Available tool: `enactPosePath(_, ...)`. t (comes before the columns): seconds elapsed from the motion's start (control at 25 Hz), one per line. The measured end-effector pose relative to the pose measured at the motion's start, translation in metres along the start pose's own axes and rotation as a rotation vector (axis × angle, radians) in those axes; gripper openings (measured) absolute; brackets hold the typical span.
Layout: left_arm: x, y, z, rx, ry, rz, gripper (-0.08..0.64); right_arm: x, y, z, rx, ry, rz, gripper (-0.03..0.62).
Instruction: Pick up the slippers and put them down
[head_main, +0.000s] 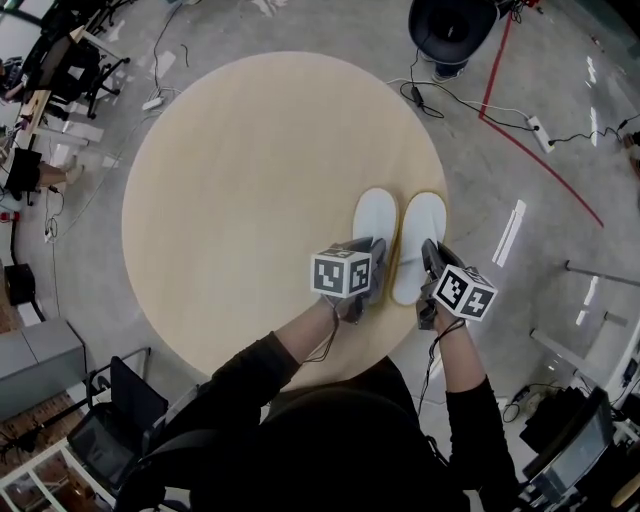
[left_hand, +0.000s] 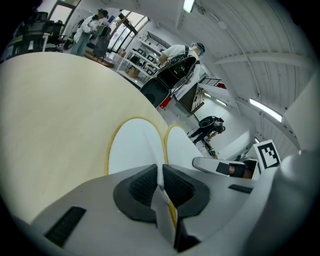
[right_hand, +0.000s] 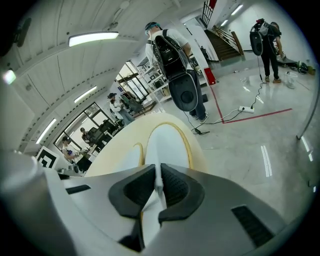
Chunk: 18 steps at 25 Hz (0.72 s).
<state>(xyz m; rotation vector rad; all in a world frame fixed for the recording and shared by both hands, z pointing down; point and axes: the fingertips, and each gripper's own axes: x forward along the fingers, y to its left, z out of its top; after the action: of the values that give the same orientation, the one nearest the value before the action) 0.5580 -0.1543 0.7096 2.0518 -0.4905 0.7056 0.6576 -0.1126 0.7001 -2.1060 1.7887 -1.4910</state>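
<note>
**Two white slippers pinched at the heels on a round table**

A grey floor (head_main: 560, 120) spreads all around, crossed by a red line (head_main: 545, 165) and loose cables (head_main: 450, 100). On it stands a large round table (head_main: 230, 200) with a pale wooden top. The person's dark sleeves reach over the table's near edge.

The pair of slippers lies side by side near the table's right edge, toes pointing away from the person. Both are white with a yellow rim. The left slipper (head_main: 375, 215) and the right slipper (head_main: 420, 225) touch, or nearly touch, along their inner sides, and they appear to lie flat on the tabletop.

The left gripper (left_hand: 161, 182) is clenched on the heel edge of the left slipper, with a thin white fold squeezed between its dark ribbed pads. The right gripper (right_hand: 159, 184) grasps the heel edge of the right slipper the same way.

Each gripper carries a marker cube (head_main: 342, 272) printed with black-and-white square patterns, which form no words.
</note>
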Motion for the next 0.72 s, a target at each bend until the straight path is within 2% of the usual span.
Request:
enactPosePath(0.2, 0.015, 0.005, 0.002, -0.009, 0.018, 0.004, 0.031, 0.009, -0.007, 0.002, -0.005, 0.01, -0.017, 0.031)
enactPosePath(0.56, 0.027, 0.002, 0.004, -0.016, -0.005, -0.011, 0.034, 0.012, -0.016, 0.003, 0.013, -0.011, -0.006, 0.034)
enactPosePath(0.64, 0.026, 0.001, 0.007, -0.01, -0.015, -0.003, 0.065, 0.011, -0.015, 0.006, 0.017, -0.021, -0.009, 0.068)
enactPosePath(0.72, 0.026, 0.001, 0.01, -0.006, -0.022, 0.011, 0.14, 0.01, -0.015, 0.007, 0.02, -0.028, -0.014, 0.164)
